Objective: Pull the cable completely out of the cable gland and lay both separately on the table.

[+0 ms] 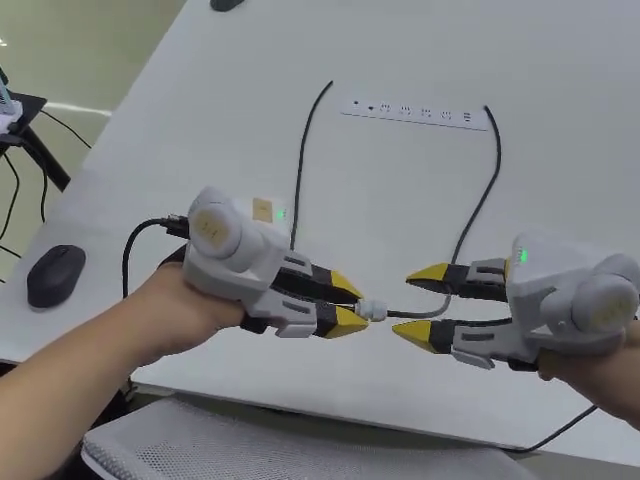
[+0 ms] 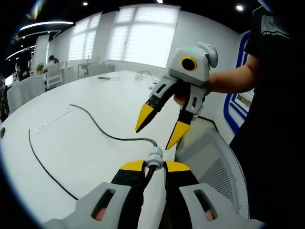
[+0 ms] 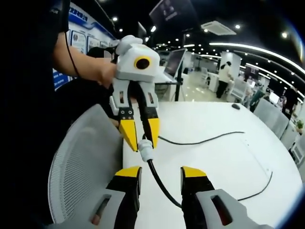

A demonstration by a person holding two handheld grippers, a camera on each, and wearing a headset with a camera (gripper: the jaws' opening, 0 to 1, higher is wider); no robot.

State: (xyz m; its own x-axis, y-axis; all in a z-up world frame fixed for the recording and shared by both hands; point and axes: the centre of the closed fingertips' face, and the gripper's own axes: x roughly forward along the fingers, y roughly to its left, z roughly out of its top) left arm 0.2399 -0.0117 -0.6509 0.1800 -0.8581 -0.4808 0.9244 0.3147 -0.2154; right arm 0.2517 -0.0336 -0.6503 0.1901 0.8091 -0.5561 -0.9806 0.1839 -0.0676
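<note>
The left tongs are clenched on the small white cable gland, which is held in the air over the near part of the tabletop. That grip looks meant to anchor the fitting so a pull has something fixed to work against.

From the cable gland the dark cable leaves toward 3 o'clock and passes between the jaws of the right tongs. It then climbs toward 1 o'clock across the tabletop, and its far end lies close to the power strip at 12 o'clock.

The right tongs are released, with the jaws spread either side of the cable and not pinching it, just beside the cable gland. That spot makes sense, because a grip close to the fitting keeps the pull straight instead of bending the cable.

The cable sits threaded in the cable gland, so the pull-out is not yet done. I judge the next move calls for the right tongs to close on the cable and draw toward 3 o'clock while the left tongs hold firm. The likely risk is the jaws slipping along the smooth jacket.
</note>
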